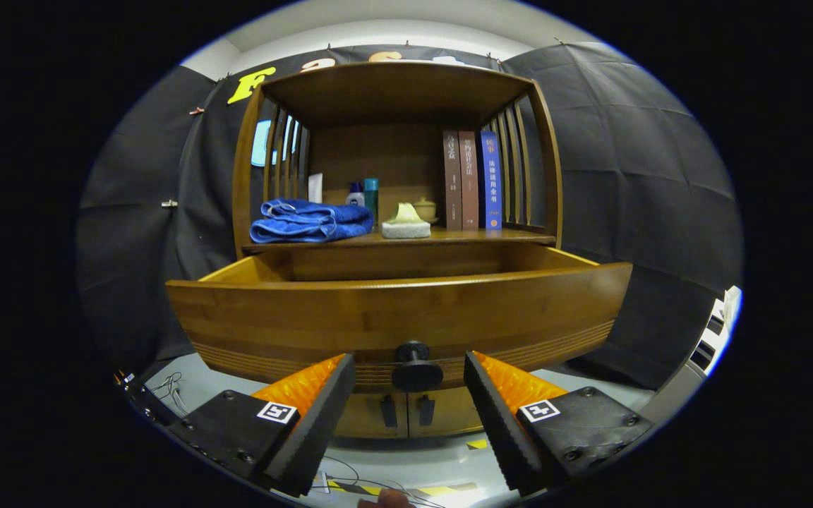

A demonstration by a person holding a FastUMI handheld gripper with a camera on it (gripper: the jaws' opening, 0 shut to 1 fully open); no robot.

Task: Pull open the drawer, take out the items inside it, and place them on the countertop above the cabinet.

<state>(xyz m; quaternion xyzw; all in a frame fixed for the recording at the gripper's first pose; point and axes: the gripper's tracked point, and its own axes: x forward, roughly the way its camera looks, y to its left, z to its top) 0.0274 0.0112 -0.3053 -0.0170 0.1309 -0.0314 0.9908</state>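
Drawer [399, 310]: wooden, curved front, pulled well out of the cabinet [396, 416]; interior visible only as a strip of back and side walls, so its contents cannot be told from this angle.

Knob [416, 367]: dark, round, centred low on the drawer front.

Gripper [406, 395]: fingers released and spread, one to each side of the knob, neither touching it, nothing held between them.

Cabinet doors: two small dark pulls [406, 410] just below the knob, doors closed.

Tabletop [406, 238]: the wooden surface directly above the drawer, under an open hutch with slatted sides. Items on it, from the drawer outward:
- folded blue towel [310, 220], above the drawer's left part, at the front edge;
- pale sponge or block with a yellowish piece on top [406, 224], above the drawer's middle;
- three upright books [472, 180], above the drawer's right part;
- small bottles [365, 194] and a white card [315, 188] behind the towel, and a small lidded pot [425, 208] behind the sponge.

Progress, judged: opening step appears done. Whether the towel and sponge came from the drawer, or items remain inside, is uncertain; a look down into the drawer would settle what is left to lift out.
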